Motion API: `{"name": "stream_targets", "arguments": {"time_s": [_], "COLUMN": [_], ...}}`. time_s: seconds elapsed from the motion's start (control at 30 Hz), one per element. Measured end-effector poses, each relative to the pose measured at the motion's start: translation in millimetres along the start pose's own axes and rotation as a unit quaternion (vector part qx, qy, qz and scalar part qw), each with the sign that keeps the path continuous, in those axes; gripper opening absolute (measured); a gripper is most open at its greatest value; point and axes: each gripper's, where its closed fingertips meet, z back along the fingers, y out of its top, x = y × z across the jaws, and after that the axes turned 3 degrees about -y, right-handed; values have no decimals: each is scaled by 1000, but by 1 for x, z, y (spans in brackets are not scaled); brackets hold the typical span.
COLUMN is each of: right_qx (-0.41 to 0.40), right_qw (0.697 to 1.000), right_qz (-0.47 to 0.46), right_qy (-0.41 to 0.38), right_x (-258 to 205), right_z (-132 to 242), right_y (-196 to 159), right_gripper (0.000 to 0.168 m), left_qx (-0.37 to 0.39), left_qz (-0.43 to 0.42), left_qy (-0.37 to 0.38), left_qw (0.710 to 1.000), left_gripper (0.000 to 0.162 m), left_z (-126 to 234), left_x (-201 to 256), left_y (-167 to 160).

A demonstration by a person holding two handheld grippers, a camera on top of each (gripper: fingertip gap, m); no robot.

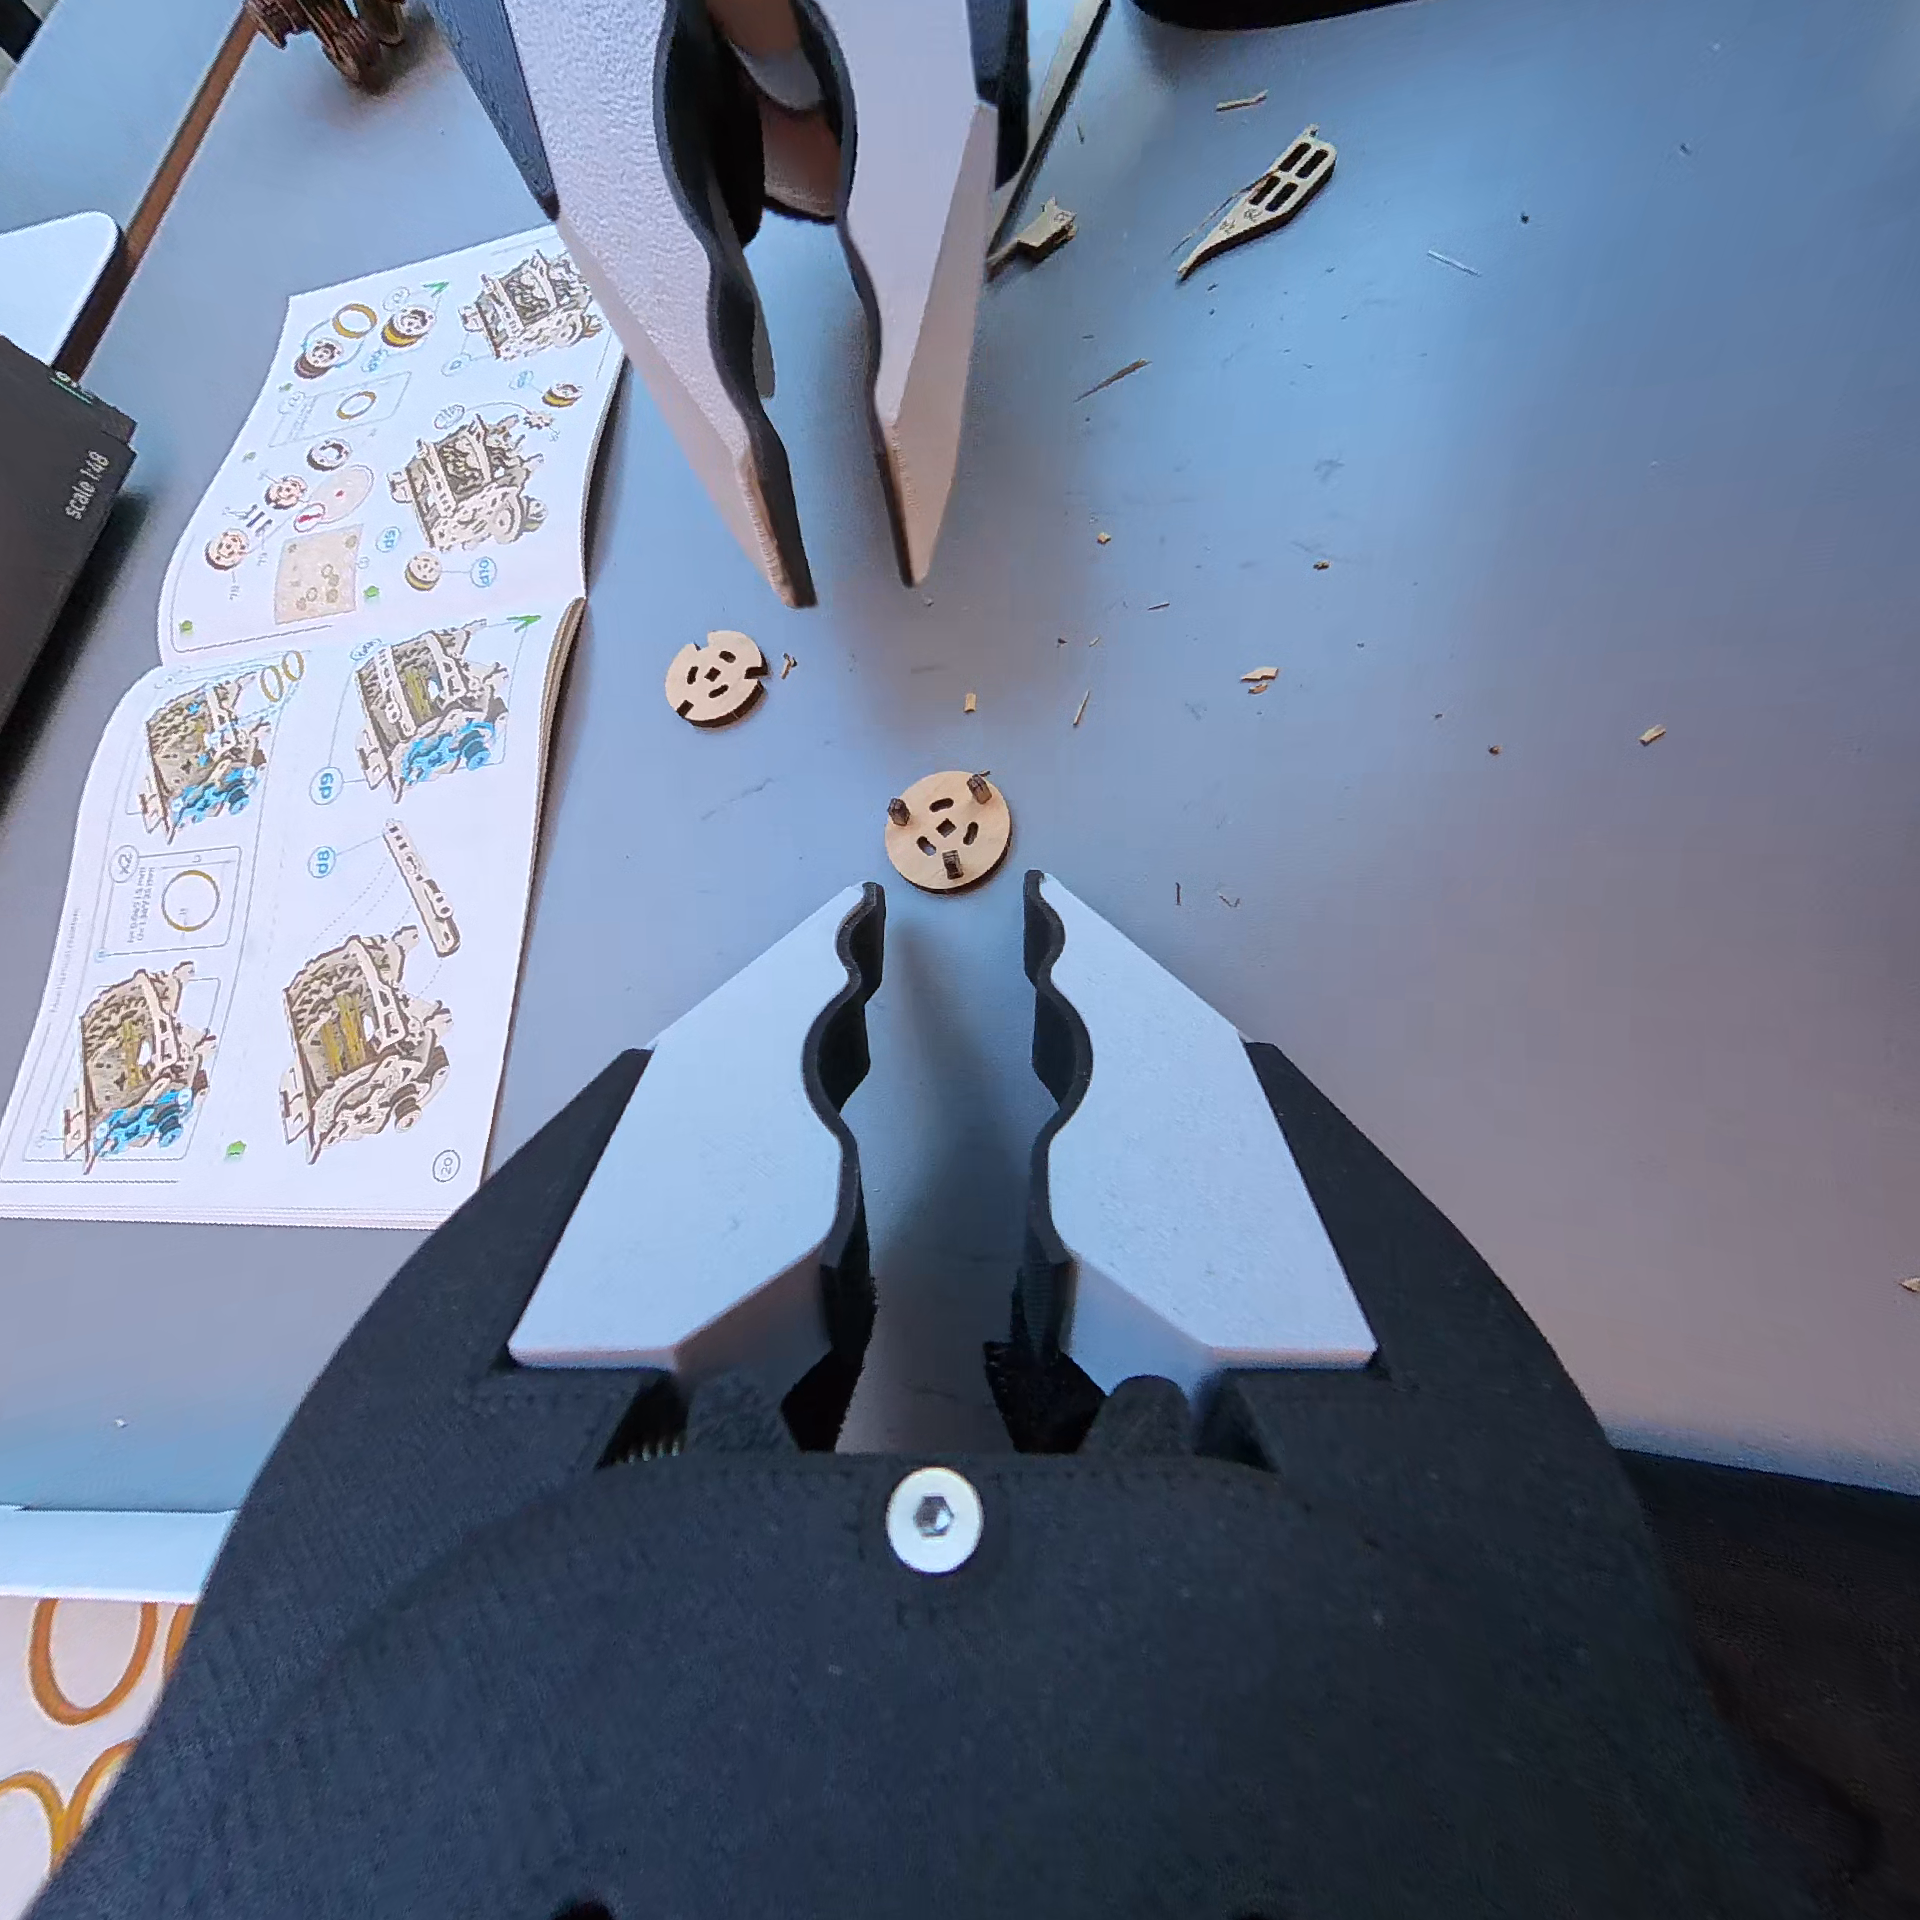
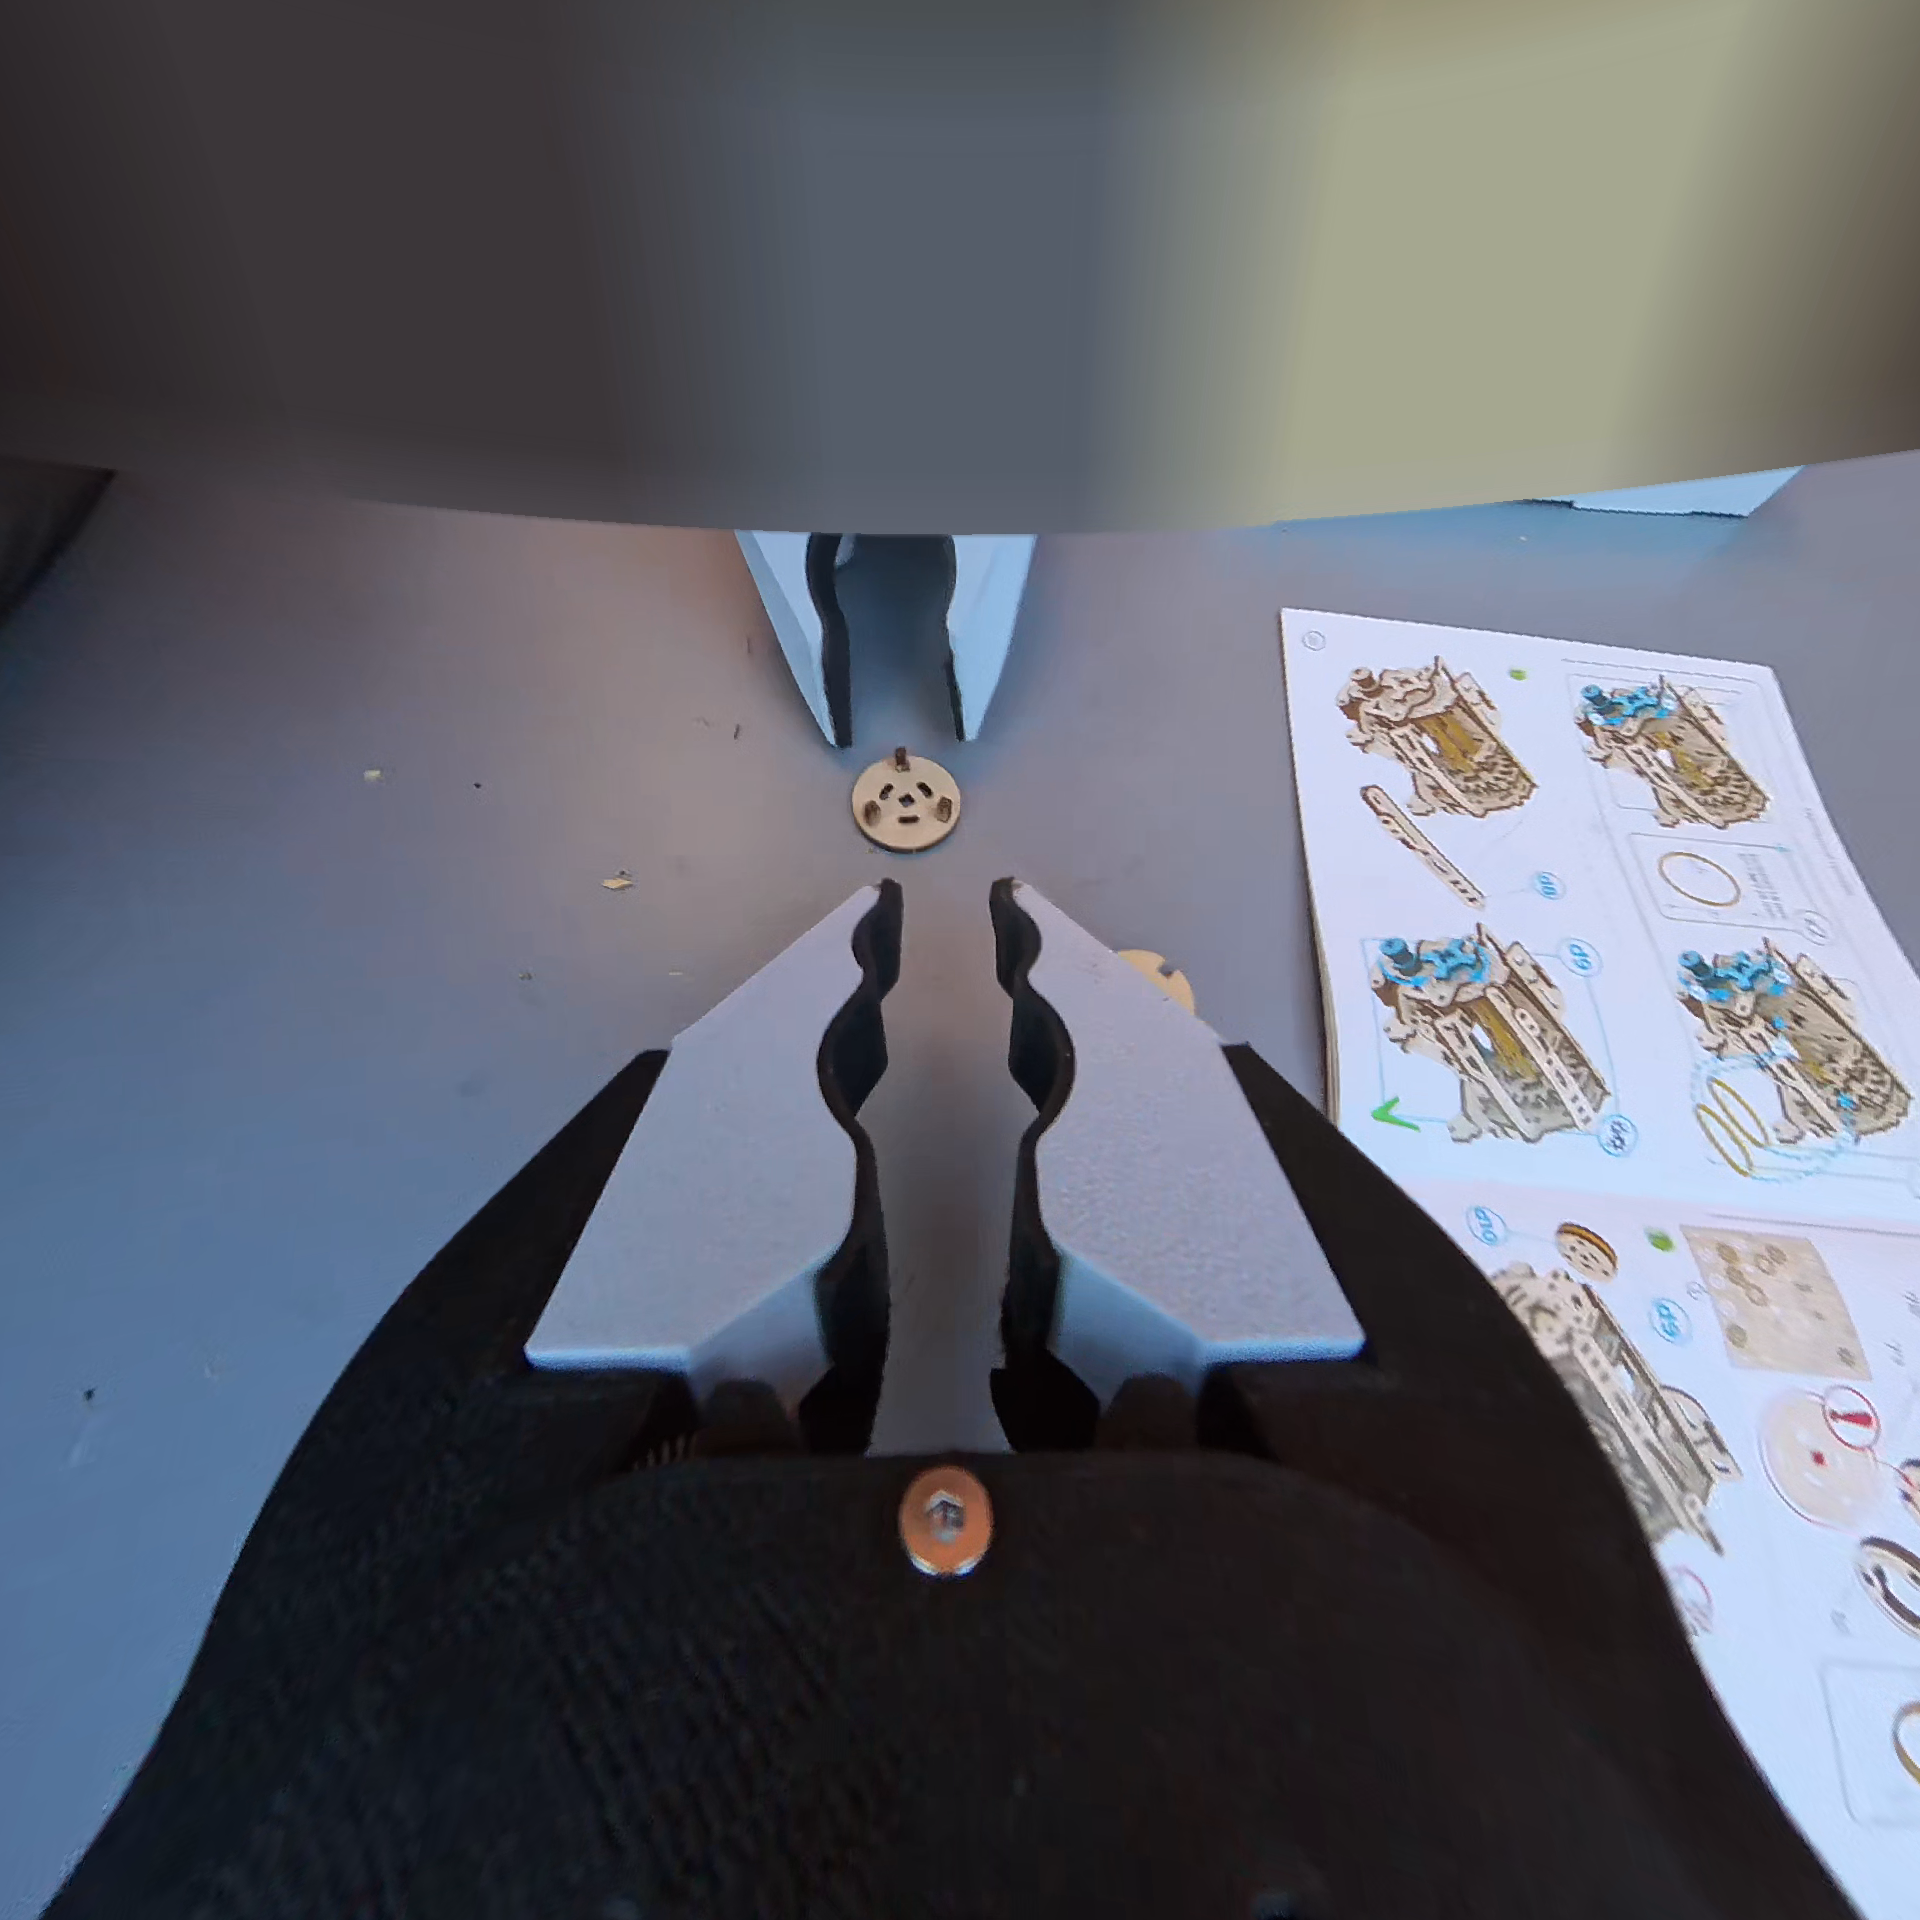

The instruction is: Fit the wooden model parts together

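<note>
A round wooden disc with three small pegs standing in it (image 1: 947, 830) lies flat on the grey table, just beyond my left gripper (image 1: 954, 885), which is open and empty. The same disc shows in the right wrist view (image 2: 903, 804), between my open, empty right gripper (image 2: 943, 885) and the left gripper (image 2: 902, 736) opposite. A second disc with notched rim and no pegs (image 1: 715, 680) lies to the left, near the right gripper (image 1: 858, 592). In the right wrist view only its edge (image 2: 1155, 972) shows beside the right finger.
An open instruction booklet (image 1: 312, 790) lies on the left, also in the right wrist view (image 2: 1621, 1039). A dark box (image 1: 52, 499) sits past it. Wood scraps and a slotted offcut (image 1: 1262, 203) lie at the far right. A partly built model (image 1: 332, 31) stands far left. Across from one pair of fingers to the other is roughly 6 cm. It is some 15 cm from my right tips to the slotted offcut (image 1: 1262, 203).
</note>
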Motion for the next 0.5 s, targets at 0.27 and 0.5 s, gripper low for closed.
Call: {"name": "stream_targets", "arguments": {"time_s": [0.27, 0.5], "right_qx": [18, 163], "right_qw": [992, 909], "right_qz": [32, 16], "right_qy": [-119, -383], "right_x": [33, 93], "right_z": [21, 103], "right_y": [12, 49], "right_gripper": [7, 14], "left_qx": [19, 82], "left_qz": [3, 21], "left_qy": [15, 31], "left_qw": [1000, 996], "left_gripper": [26, 23], "left_z": [6, 19], "left_x": [-6, -16], "left_y": [5, 19]}}
